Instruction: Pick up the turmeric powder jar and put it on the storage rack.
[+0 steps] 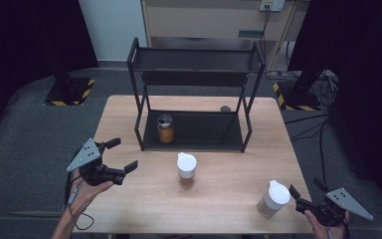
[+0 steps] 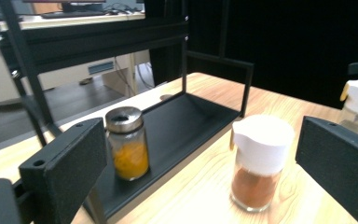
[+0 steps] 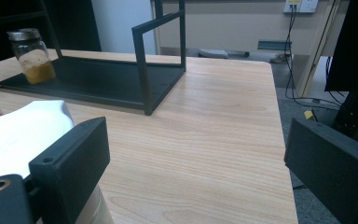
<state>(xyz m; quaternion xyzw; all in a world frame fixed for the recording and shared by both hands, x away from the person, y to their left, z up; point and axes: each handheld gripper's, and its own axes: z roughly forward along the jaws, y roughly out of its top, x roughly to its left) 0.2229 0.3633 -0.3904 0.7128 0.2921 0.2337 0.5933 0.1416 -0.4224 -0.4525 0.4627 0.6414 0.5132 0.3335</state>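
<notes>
here the white-capped jar (image 1: pixel 186 170) stands upright, reddish-brown powder inside.

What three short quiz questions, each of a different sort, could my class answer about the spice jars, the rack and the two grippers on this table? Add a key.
1. True or false: the metal-capped jar stands on the bottom shelf of the black rack.
2. Multiple choice: the jar nearest the right gripper holds A) yellow powder, B) red-brown powder, C) pale powder.
3. Fill in: the jaws of the left gripper are ____.

Key: 1 true. 2 C: the pale jar with a white cap stands just beside that gripper; the red-brown jar stands mid-table. 3 open, with nothing between them.
</notes>
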